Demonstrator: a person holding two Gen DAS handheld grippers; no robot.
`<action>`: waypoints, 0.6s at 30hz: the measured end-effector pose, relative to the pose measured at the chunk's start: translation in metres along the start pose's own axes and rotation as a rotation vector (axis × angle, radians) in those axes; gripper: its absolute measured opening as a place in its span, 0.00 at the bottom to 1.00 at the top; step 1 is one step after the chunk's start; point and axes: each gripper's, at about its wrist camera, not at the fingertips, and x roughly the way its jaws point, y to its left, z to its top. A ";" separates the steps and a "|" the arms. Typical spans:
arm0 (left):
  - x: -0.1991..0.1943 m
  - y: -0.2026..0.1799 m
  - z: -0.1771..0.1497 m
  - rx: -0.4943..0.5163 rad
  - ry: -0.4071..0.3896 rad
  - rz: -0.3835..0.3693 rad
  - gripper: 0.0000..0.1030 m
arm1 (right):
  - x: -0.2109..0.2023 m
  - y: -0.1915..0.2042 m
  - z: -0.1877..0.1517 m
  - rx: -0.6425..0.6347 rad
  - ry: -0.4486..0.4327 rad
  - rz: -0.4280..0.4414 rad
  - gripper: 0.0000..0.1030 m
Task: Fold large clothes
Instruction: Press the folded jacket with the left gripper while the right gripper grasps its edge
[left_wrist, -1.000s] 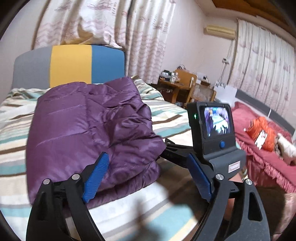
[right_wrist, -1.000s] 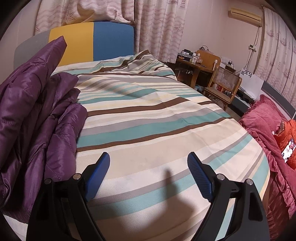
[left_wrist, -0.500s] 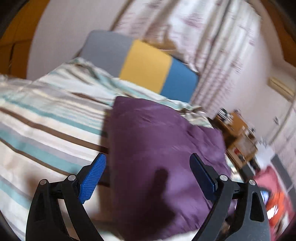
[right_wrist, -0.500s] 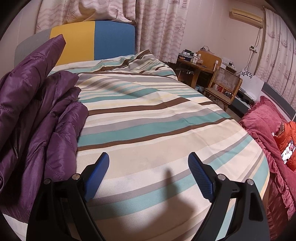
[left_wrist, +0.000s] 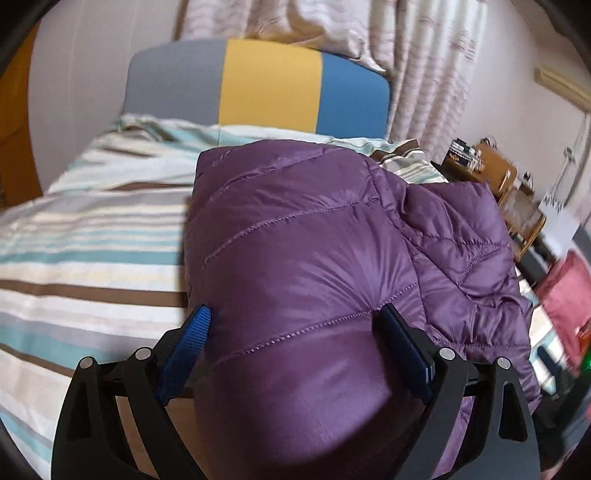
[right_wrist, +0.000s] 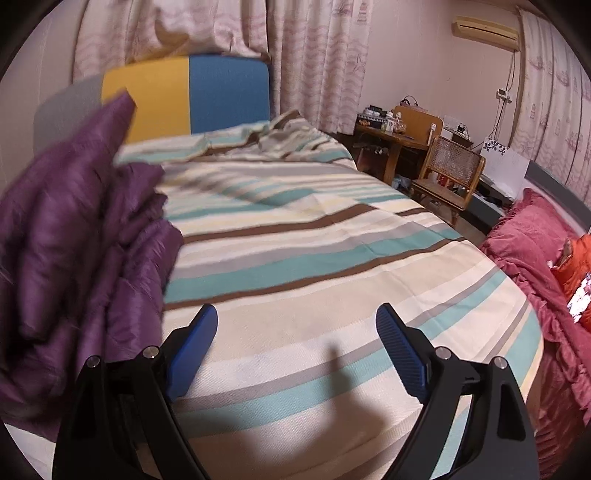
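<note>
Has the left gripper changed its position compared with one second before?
Yes. The left gripper has swung from the purple jacket's near corner to over its middle, now facing the striped headboard squarely; its jaws opened slightly.

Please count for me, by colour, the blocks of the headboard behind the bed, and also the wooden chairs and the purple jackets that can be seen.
Grey headboard block: 1
Yellow headboard block: 1
Blue headboard block: 1
Wooden chair: 1
Purple jacket: 1
Total: 5

Jacket (left_wrist: 332, 240) on bed (left_wrist: 92, 240)
</note>
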 end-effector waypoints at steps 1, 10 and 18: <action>0.001 0.000 0.000 0.003 0.000 0.000 0.89 | -0.004 -0.004 0.001 0.019 -0.010 0.022 0.85; -0.024 0.041 0.025 -0.189 -0.064 0.018 0.89 | -0.065 0.016 0.058 0.102 -0.133 0.284 0.85; -0.027 0.070 0.060 -0.349 -0.101 0.186 0.89 | -0.053 0.118 0.133 0.029 -0.084 0.494 0.84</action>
